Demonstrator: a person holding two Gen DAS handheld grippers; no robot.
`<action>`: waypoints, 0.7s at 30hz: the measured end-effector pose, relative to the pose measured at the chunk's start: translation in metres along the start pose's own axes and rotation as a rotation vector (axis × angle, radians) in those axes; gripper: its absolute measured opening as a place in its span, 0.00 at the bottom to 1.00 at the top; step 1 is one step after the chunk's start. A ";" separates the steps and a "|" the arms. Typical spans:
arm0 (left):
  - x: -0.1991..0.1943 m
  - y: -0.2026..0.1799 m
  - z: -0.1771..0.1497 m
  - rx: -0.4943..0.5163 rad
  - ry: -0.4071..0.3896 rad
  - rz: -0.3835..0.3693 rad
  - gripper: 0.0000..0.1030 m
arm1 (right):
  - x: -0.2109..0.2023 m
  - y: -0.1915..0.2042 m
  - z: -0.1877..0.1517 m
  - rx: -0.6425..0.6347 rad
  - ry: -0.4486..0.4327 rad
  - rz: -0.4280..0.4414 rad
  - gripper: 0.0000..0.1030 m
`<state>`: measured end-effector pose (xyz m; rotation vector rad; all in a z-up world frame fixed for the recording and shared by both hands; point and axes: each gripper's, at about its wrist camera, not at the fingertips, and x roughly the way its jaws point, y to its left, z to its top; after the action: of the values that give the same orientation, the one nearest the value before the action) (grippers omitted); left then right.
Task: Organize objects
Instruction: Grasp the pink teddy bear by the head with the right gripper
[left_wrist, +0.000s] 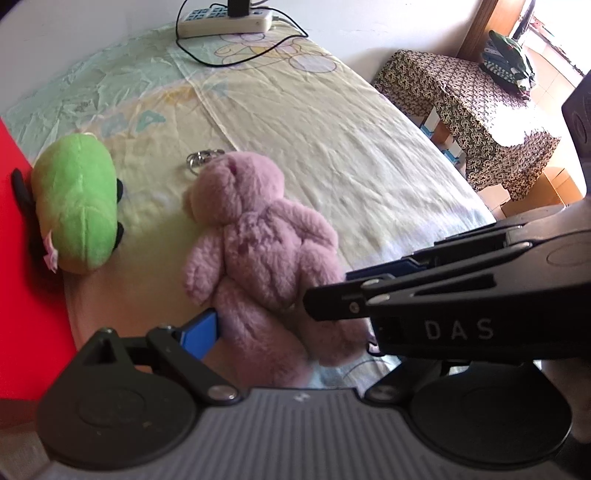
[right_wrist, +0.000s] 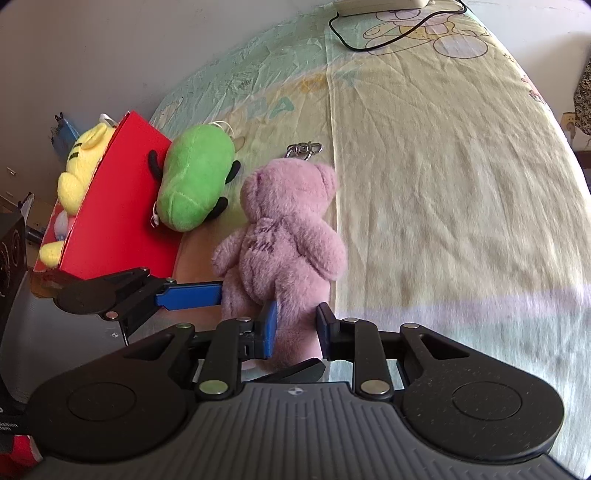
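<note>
**Pink bear pinched at the leg, left jaws wide beside it**

At the bottom centre of the right wrist view, the right gripper (right_wrist: 295, 328) is seen clenched on one leg of the pink plush bear (right_wrist: 284, 236), the blue pads sunk into the fur. The left gripper (left_wrist: 280, 321) is spread wide; one blue finger (right_wrist: 188, 295) is seen touching the bear's other side, its partner is hidden, and a grip by it cannot be confirmed.

The bear is laid face down on the pale bedsheet (right_wrist: 443, 184), head toward the top of the frame, with a metal key ring (right_wrist: 304, 149) at its head. Just to its left a green plush toy (right_wrist: 195, 184) is propped against the red box (right_wrist: 122, 206), inside which a yellow plush toy (right_wrist: 81, 166) is already lodged at the left edge.

The bear is judged light, soft and easily squashed; nothing fragile is involved. Held by a leg, the body can be expected to droop and swing, so a firmer hold across the torso would be preferred. Slipping is unlikely on the fur, though the dangling ring could catch on the box rim.
</note>
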<state>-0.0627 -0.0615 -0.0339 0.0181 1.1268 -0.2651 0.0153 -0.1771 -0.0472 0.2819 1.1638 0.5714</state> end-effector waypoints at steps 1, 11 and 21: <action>-0.001 0.000 -0.001 0.002 0.002 -0.003 0.89 | -0.001 0.000 -0.003 0.002 0.003 0.000 0.25; -0.006 -0.001 -0.008 0.001 0.013 0.021 0.92 | -0.005 -0.002 -0.008 0.076 -0.021 -0.004 0.31; -0.025 0.000 -0.006 0.007 -0.022 0.058 0.96 | -0.015 -0.007 -0.003 0.118 -0.079 -0.031 0.42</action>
<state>-0.0777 -0.0554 -0.0141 0.0542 1.1018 -0.2174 0.0106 -0.1912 -0.0400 0.3835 1.1251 0.4608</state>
